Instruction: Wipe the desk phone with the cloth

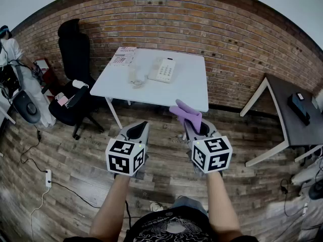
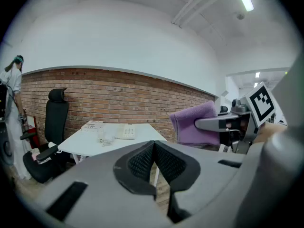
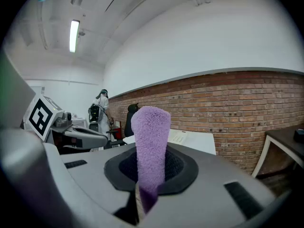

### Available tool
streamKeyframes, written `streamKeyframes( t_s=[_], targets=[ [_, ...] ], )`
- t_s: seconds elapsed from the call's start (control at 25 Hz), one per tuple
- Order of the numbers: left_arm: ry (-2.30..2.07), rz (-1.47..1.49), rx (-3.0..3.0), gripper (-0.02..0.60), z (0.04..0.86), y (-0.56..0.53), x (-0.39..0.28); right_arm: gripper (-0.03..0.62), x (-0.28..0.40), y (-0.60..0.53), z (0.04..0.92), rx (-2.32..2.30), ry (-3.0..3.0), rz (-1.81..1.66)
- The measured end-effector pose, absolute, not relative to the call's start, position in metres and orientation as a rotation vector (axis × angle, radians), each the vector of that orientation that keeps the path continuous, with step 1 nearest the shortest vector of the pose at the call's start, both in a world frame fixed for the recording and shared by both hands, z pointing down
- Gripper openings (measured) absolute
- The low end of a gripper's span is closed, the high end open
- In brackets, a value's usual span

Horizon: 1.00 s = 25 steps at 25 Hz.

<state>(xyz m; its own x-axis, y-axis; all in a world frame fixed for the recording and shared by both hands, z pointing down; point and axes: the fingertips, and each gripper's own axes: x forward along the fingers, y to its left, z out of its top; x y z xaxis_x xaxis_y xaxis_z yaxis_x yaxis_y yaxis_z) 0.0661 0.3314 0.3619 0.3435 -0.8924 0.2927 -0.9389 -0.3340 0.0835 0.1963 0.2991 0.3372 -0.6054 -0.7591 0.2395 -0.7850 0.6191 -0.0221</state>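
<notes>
1. Two handheld grippers, both pressed together. The left gripper (image 2: 153,146) is closed on nothing, its dark ribbed pads meeting in a thin line. The right gripper (image 3: 150,172) is pinching a fuzzy purple cloth (image 3: 151,132) by its lower end, so most of the cloth sticks up past the jaws in a loose folded tongue.
2. Below and just ahead of both grippers there's only brown wood-plank floor (image 1: 166,155). Neither gripper is over the table.
3. Well ahead of them is the white rectangular table (image 1: 189,92). The cream push-button desk phone (image 1: 162,69) sits on it, forward and a bit left of the right gripper, roughly in line with the gap between the two. Its coiled cord (image 1: 137,81) is bunched just left of it, more toward the left gripper's side, and a pink-and-white printed booklet (image 1: 124,56) lies further back on that side.
4. Wiping hasn't started, I'd say. This is the walk-up.
5. Stuff that could go wrong:
   - The grip on the cloth looks shallow, so dragging it across the keys could pull it out of the jaws.
   - The phone looks light and nothing pins it, so a firm wipe could shove it along the table or knock the handset off.
   - The cloth could snag the cord.
   - Bracing the phone with the empty left gripper would probably help.
</notes>
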Motion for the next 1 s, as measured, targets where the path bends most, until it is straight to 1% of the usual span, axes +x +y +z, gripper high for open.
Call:
streamKeyframes(
  t_s=[0.52,0.72,1.0],
  targets=[
    [-1.671,0.275,2.336,0.006,0.37,0.316,0.044,0.044,0.19,0.278,0.351,1.282,-2.626,0.218],
    [-1.673,0.308,2.309,0.006,0.382,0.289,0.038,0.044,0.185,0.245,0.361,1.267,-2.625,0.24],
    [-1.699,0.34,2.267,0.006,0.394,0.225,0.023,0.044,0.173,0.172,0.376,1.236,-2.645,0.278]
  ],
)
